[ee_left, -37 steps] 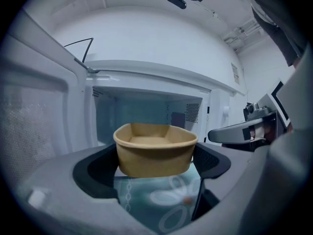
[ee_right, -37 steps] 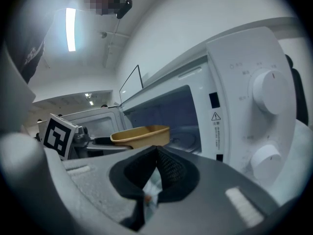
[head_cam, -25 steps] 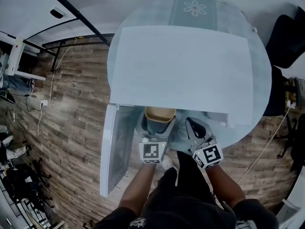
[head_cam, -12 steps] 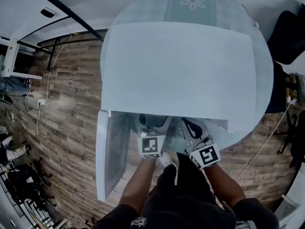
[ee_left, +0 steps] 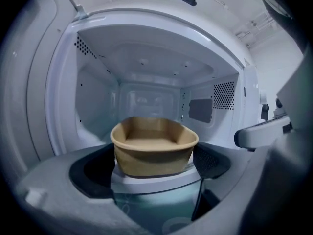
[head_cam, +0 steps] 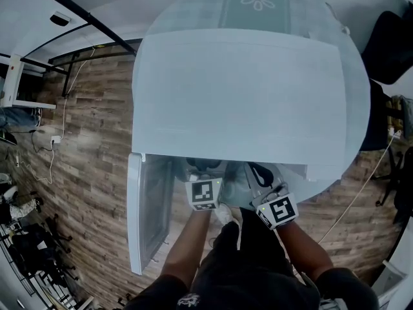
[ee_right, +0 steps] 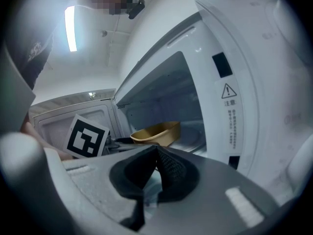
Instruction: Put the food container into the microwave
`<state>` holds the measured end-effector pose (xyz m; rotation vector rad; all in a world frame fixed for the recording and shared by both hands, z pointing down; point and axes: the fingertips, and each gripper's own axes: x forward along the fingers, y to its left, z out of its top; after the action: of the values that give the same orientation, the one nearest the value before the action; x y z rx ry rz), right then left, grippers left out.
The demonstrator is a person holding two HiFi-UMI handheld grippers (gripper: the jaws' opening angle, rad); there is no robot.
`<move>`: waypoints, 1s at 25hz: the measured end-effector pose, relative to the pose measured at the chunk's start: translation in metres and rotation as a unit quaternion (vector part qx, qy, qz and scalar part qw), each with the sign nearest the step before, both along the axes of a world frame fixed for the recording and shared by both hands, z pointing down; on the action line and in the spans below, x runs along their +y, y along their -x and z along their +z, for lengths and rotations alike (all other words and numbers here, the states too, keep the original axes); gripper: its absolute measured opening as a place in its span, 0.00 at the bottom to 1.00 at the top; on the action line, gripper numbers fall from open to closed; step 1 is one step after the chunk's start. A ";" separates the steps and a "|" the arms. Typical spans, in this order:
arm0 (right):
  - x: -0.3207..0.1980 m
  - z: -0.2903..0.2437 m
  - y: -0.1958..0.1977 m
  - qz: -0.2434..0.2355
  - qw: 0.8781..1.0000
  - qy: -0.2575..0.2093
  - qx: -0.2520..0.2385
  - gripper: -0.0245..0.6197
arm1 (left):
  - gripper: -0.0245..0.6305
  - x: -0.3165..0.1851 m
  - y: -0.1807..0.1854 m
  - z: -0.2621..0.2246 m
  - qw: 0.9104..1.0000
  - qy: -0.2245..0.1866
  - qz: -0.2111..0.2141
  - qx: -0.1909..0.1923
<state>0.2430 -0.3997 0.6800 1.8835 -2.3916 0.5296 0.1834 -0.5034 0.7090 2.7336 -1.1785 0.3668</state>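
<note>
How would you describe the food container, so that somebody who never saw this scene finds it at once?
Start from the white microwave, whose door stands open. In its opening, the left gripper holds the food container between its jaws. It is a tan, rounded tub with an open top, the only brown thing among white and grey parts.

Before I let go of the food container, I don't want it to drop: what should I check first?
1. Microwave door swung open: ok.
2. Cavity free of other items: ok.
3. Left gripper shut on food container: ok.
4. Container rim level: ok.
5. Container resting on the cavity floor: cannot tell.
6. Right gripper shut, empty, outside the opening: ok.
</note>
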 end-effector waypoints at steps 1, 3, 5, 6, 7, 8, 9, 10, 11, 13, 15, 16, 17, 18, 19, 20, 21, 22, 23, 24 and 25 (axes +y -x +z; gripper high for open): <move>0.000 -0.001 0.000 -0.001 1.000 -0.001 0.000 0.04 | 0.79 0.000 0.000 0.001 1.000 -0.001 -0.003 0.001; 0.001 -0.004 0.002 -0.003 1.000 -0.004 0.000 0.04 | 0.79 0.000 0.002 0.002 1.000 -0.004 -0.008 -0.003; 0.003 -0.007 0.004 -0.004 1.000 -0.007 0.000 0.04 | 0.79 0.002 0.004 0.002 1.000 -0.007 -0.010 -0.008; 0.005 -0.008 0.006 -0.005 1.000 -0.007 0.000 0.04 | 0.79 0.005 0.006 0.001 1.000 -0.008 -0.011 -0.009; 0.007 -0.010 0.008 -0.006 1.000 -0.007 0.000 0.04 | 0.79 0.008 0.007 0.000 1.000 -0.008 -0.010 -0.009; 0.009 -0.012 0.010 -0.007 1.000 -0.008 0.001 0.04 | 0.79 0.013 0.009 -0.002 1.000 -0.008 -0.009 -0.008; 0.011 -0.014 0.013 -0.007 1.000 -0.009 0.002 0.04 | 0.79 0.018 0.012 -0.005 1.000 -0.007 -0.008 -0.007; 0.014 -0.017 0.017 -0.008 1.000 -0.011 0.002 0.04 | 0.79 0.025 0.016 -0.007 1.000 -0.007 -0.006 -0.007; 0.017 -0.021 0.021 -0.008 1.000 -0.013 0.002 0.04 | 0.79 0.032 0.020 -0.010 1.000 -0.006 -0.004 -0.006; 0.024 -0.029 0.029 -0.009 1.000 -0.022 0.002 0.04 | 0.79 0.048 0.031 -0.017 1.000 -0.004 -0.004 -0.001; 0.033 -0.039 0.039 -0.014 0.999 -0.032 0.005 0.04 | 0.79 0.064 0.045 -0.027 1.000 -0.001 -0.009 0.009; 0.037 -0.044 0.044 -0.017 0.999 -0.036 0.008 0.04 | 0.79 0.072 0.052 -0.034 1.000 -0.001 -0.011 0.013; 0.040 -0.049 0.049 -0.019 0.999 -0.040 0.013 0.04 | 0.79 0.078 0.058 -0.041 1.000 -0.003 -0.013 0.017; 0.043 -0.054 0.053 -0.021 0.999 -0.045 0.017 0.04 | 0.79 0.085 0.065 -0.048 1.000 -0.007 -0.014 0.021; 0.047 -0.060 0.058 -0.023 0.998 -0.050 0.020 0.04 | 0.79 0.092 0.071 -0.056 1.000 -0.010 -0.012 0.025; 0.052 -0.065 0.064 -0.024 0.998 -0.054 0.023 0.04 | 0.78 0.100 0.076 -0.063 0.999 -0.014 -0.008 0.030; 0.058 -0.071 0.070 -0.024 0.998 -0.059 0.024 0.04 | 0.78 0.109 0.082 -0.070 0.999 -0.016 -0.002 0.034; 0.065 -0.077 0.076 -0.023 0.998 -0.062 0.025 0.04 | 0.77 0.119 0.088 -0.077 0.999 -0.018 0.004 0.037; 0.074 -0.084 0.083 -0.023 0.997 -0.064 0.027 0.04 | 0.73 0.129 0.094 -0.085 0.999 -0.021 0.009 0.040; 0.083 -0.091 0.090 -0.024 0.997 -0.068 0.030 0.04 | 0.69 0.138 0.100 -0.092 0.999 -0.023 0.012 0.043; 0.091 -0.099 0.097 -0.024 0.996 -0.072 0.035 0.04 | 0.62 0.147 0.106 -0.099 0.998 -0.025 0.014 0.047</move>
<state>0.1460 -0.3083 0.5810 1.8576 -2.4847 0.2887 0.0776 -0.3562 0.6100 2.7785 -1.1406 0.2126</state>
